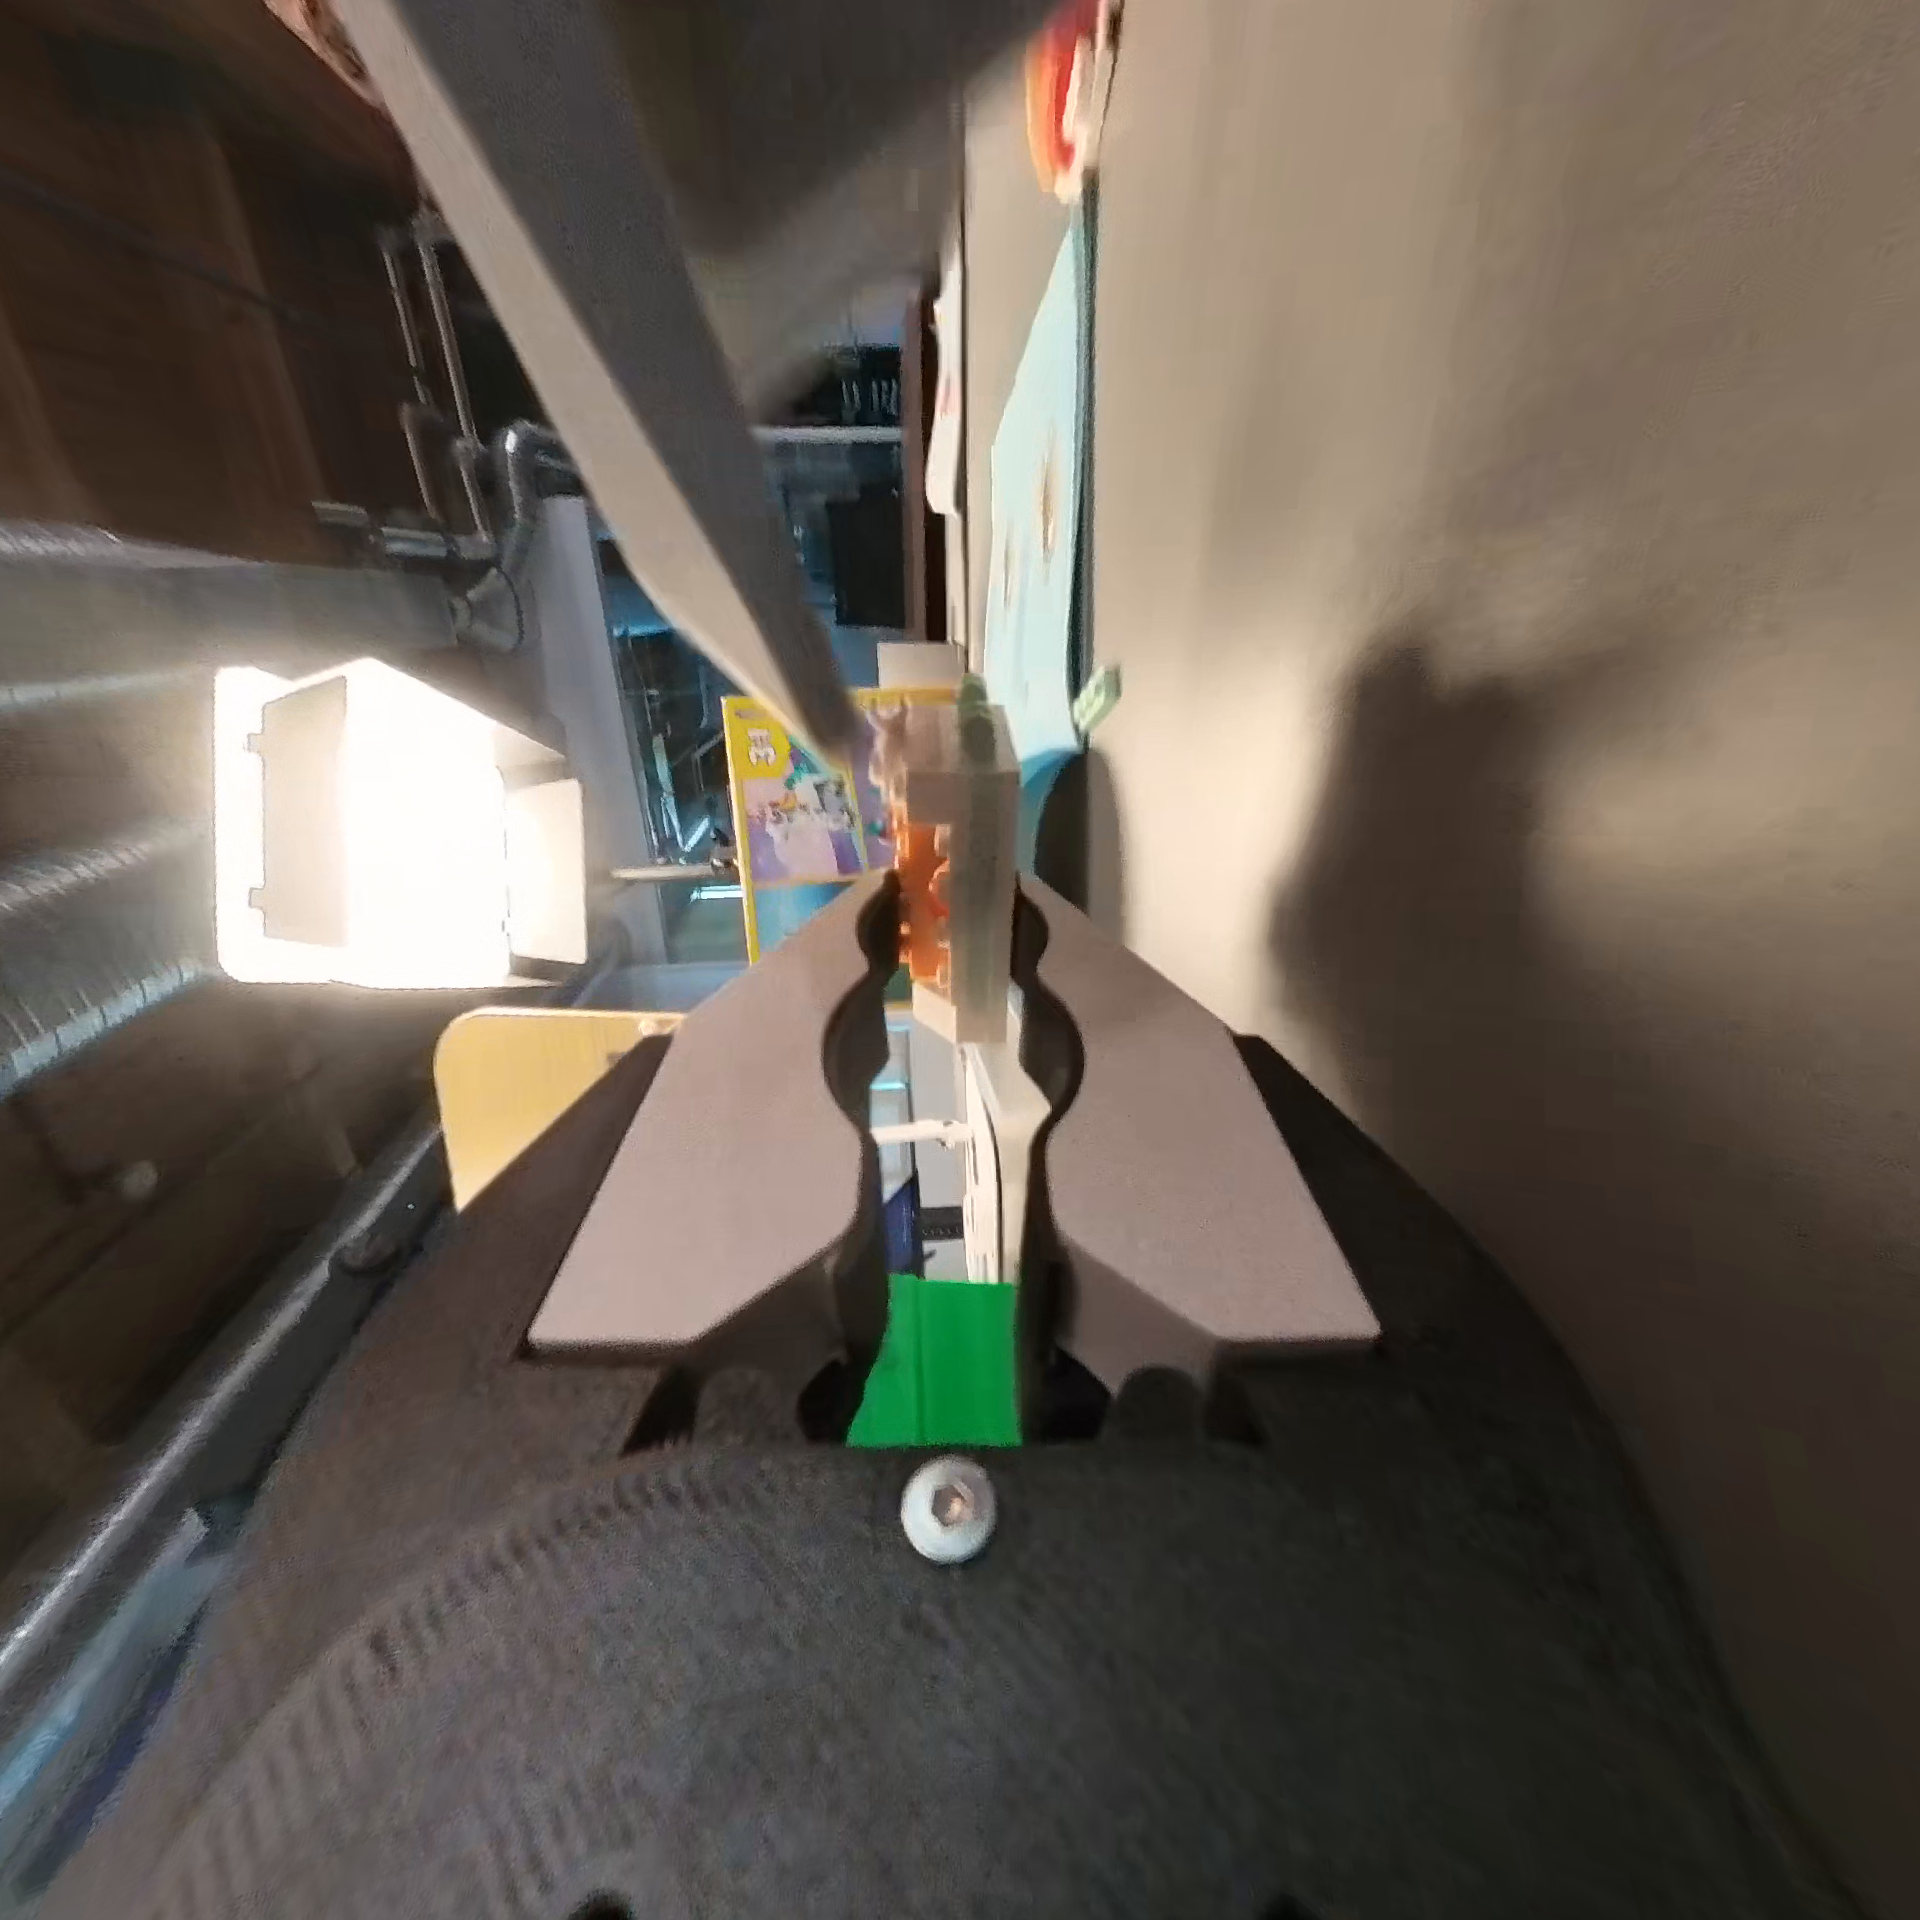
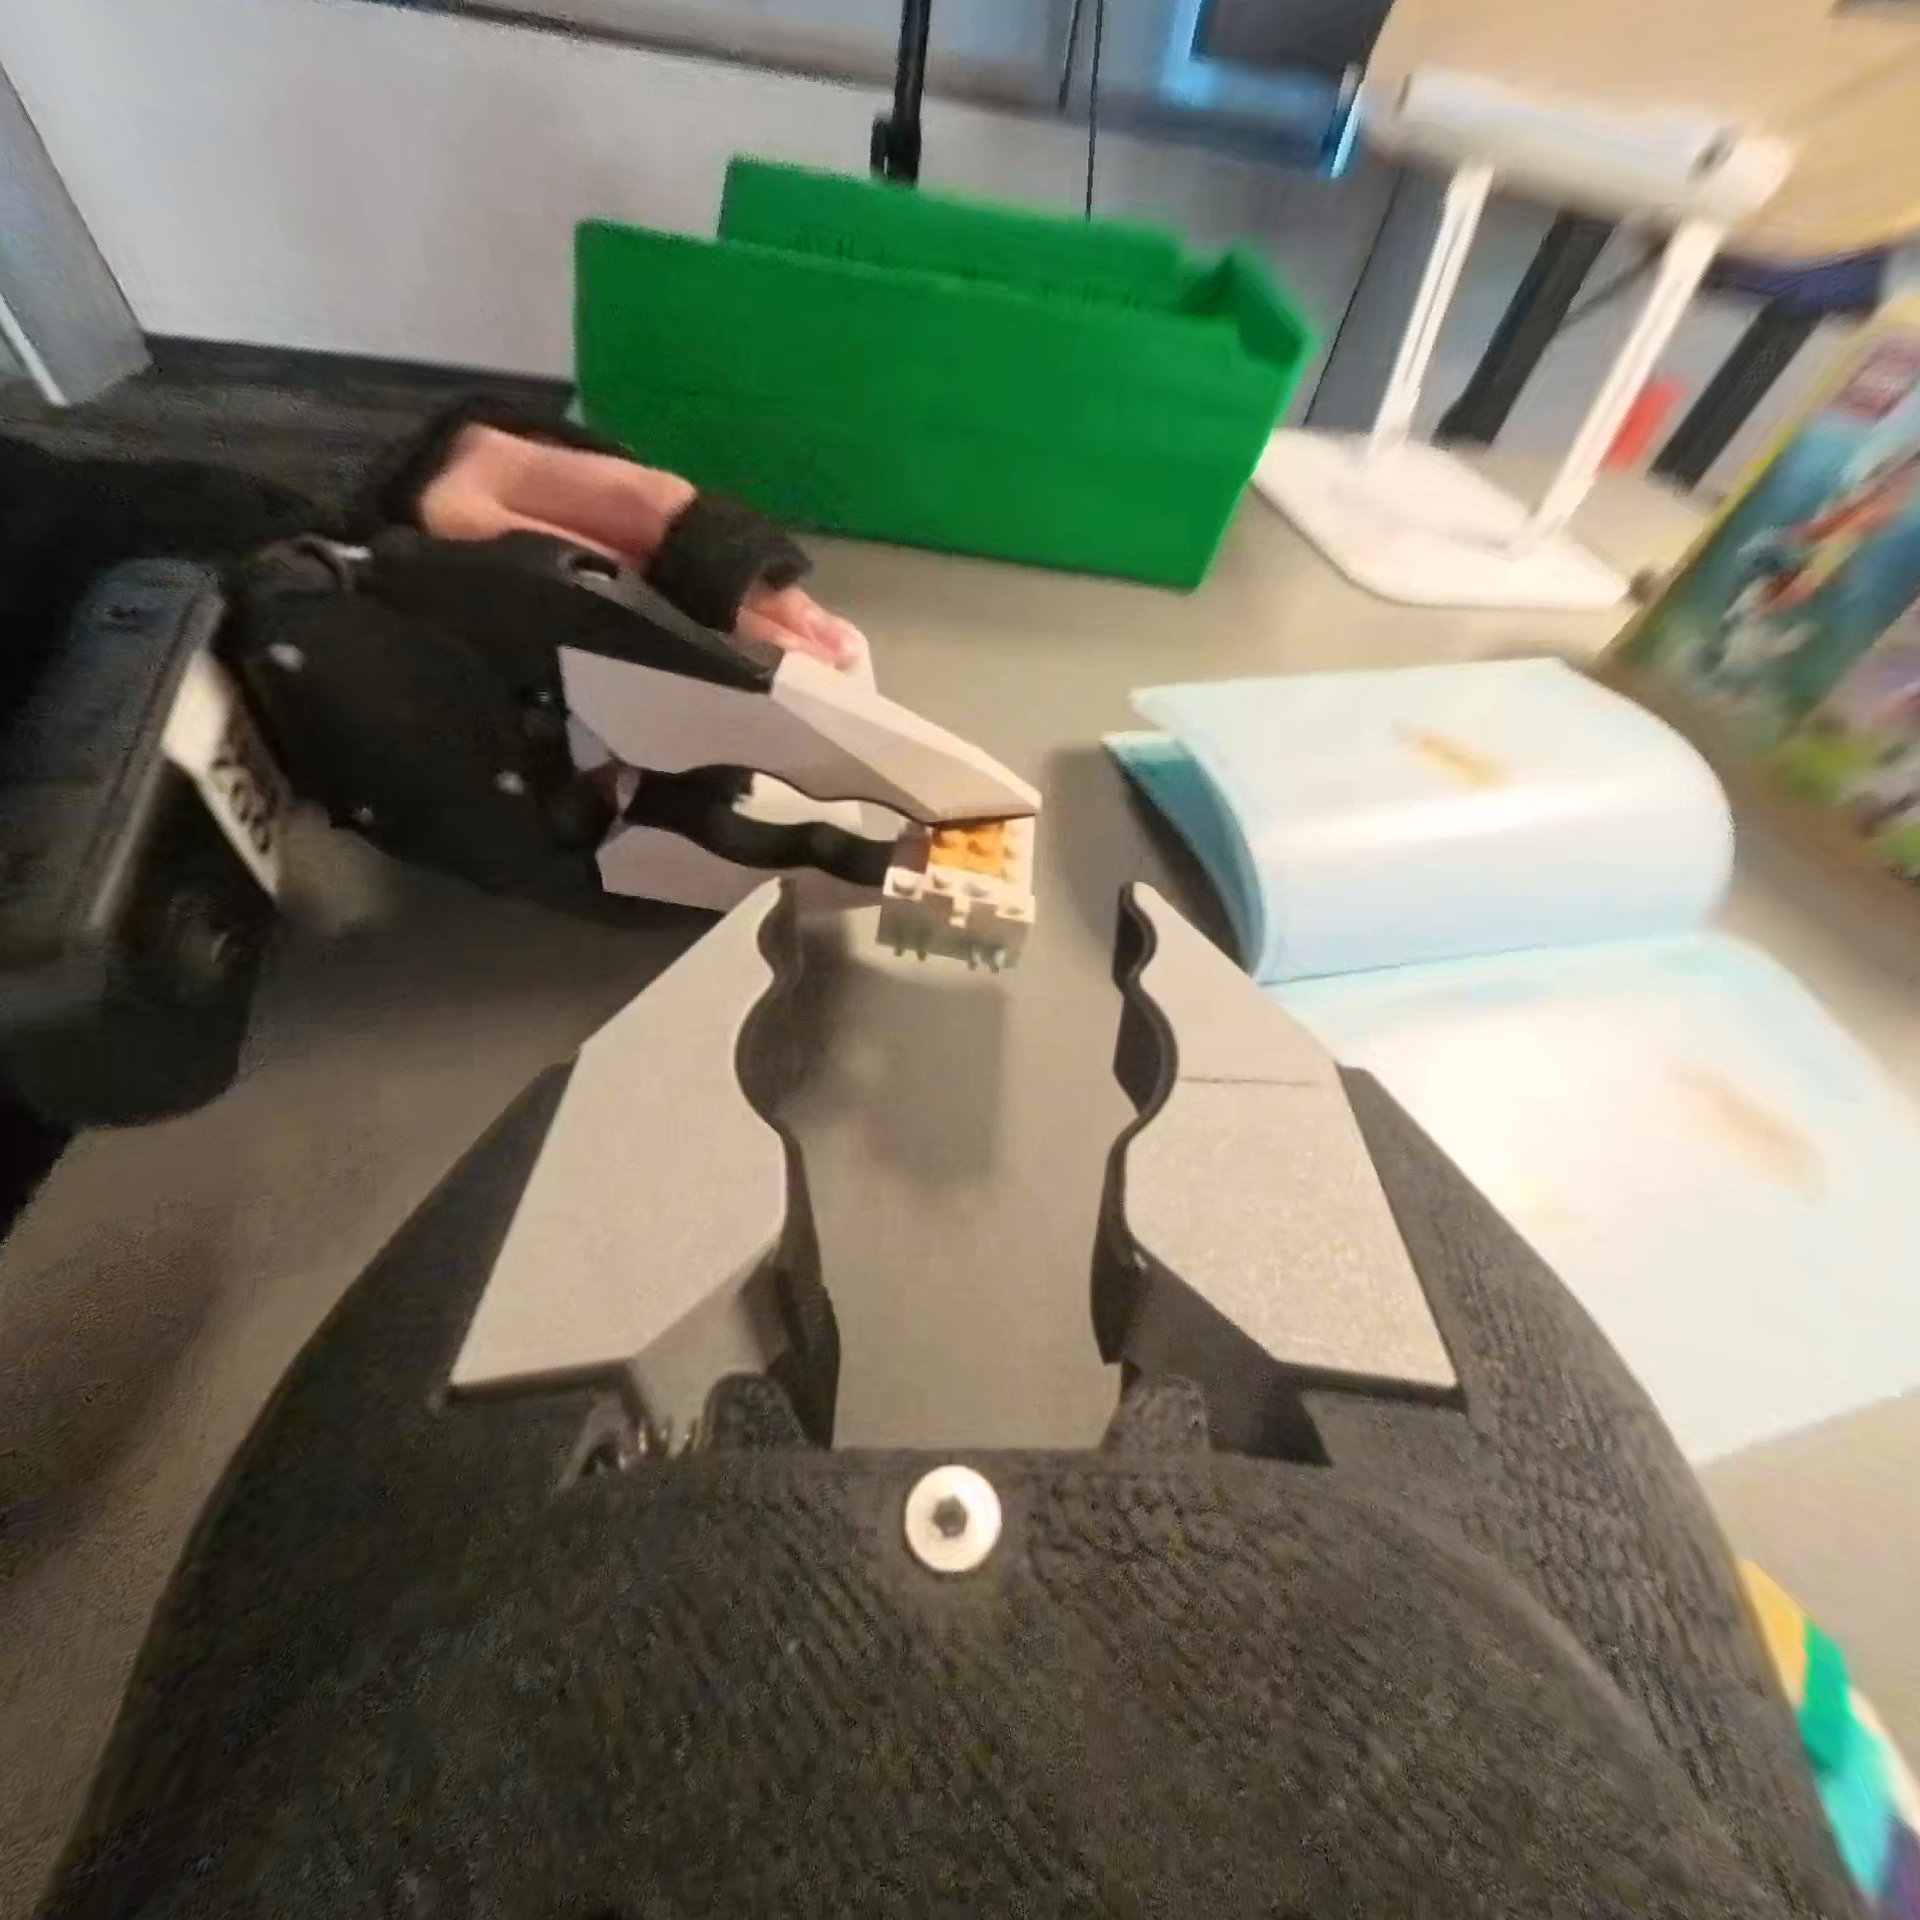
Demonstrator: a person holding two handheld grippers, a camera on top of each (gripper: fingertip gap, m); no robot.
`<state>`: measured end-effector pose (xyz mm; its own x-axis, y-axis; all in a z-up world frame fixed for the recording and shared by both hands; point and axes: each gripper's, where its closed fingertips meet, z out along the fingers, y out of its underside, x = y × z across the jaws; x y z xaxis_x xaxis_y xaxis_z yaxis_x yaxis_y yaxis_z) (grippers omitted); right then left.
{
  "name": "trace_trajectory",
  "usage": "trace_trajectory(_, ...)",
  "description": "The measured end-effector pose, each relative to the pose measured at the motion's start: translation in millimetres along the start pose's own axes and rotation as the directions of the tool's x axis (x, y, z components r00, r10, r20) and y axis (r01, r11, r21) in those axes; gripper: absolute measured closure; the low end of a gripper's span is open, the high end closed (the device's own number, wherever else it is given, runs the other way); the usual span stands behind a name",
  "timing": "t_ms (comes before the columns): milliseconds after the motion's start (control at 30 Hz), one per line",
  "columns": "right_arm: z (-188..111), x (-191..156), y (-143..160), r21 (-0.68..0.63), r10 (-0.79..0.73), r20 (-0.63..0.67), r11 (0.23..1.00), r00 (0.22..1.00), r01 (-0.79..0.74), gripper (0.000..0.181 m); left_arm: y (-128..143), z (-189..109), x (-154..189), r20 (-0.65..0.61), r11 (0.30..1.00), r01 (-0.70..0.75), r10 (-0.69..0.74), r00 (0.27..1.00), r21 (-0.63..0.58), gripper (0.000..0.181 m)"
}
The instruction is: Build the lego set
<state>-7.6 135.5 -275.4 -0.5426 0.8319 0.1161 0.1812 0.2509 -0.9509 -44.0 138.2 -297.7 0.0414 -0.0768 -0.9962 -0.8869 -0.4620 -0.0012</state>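
A small Lego assembly (image 2: pixel 958 902) of pale grey bricks with orange pieces on top is held a little above the grey table (image 2: pixel 364 1039). My left gripper (image 2: pixel 951 844) is shut on it, one finger above and one below, with a gloved hand behind. In the left wrist view, which is turned on its side, the assembly (image 1: pixel 961 883) sits between the left gripper's (image 1: pixel 956 896) tips. My right gripper (image 2: pixel 951 900) is open and empty, its fingertips just short of the assembly on either side. One right finger (image 1: pixel 665 416) crosses the left wrist view.
A green bin (image 2: pixel 914 416) stands at the back of the table. An open pale blue instruction booklet (image 2: pixel 1455 810) lies to the right, with a colourful Lego box (image 2: pixel 1818 623) beyond it. A white stand (image 2: pixel 1455 499) is at the back right. My hands' fingertips stand some 5 centimetres from each other.
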Motion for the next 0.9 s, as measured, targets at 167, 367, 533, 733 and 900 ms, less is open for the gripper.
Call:
trace_trajectory(167,15.9,-7.2,3.4,-0.056,0.037,0.023,0.998,0.999,-0.036,0.137,-5.7,-2.4,0.5,0.014,1.000,-0.021,0.020,1.000,0.019,0.163)
trace_trajectory(367,16.3,-9.1,13.5,-0.143,0.073,0.033,0.987,0.997,-0.068,0.152,-8.1,-4.2,-2.5,0.032,0.999,-0.010,0.008,0.999,0.052,0.159)
trace_trajectory(533,-4.4,9.6,34.5,-0.242,0.061,-0.033,0.968,0.998,-0.067,0.157,2.6,-17.4,-9.4,-0.056,0.955,0.288,-0.285,0.957,0.069,0.142)
trace_trajectory(733,-5.5,5.0,55.4,-0.350,0.019,-0.003,0.937,1.000,-0.019,0.152,33.4,-58.7,-43.6,-0.087,0.779,0.621,-0.615,0.784,0.084,0.139)
trace_trajectory(900,-12.6,11.1,35.8,-0.236,-0.122,-0.037,0.965,0.992,0.109,0.131,67.5,-108.8,-89.0,-0.046,0.625,0.764,-0.768,0.638,0.163,0.142)
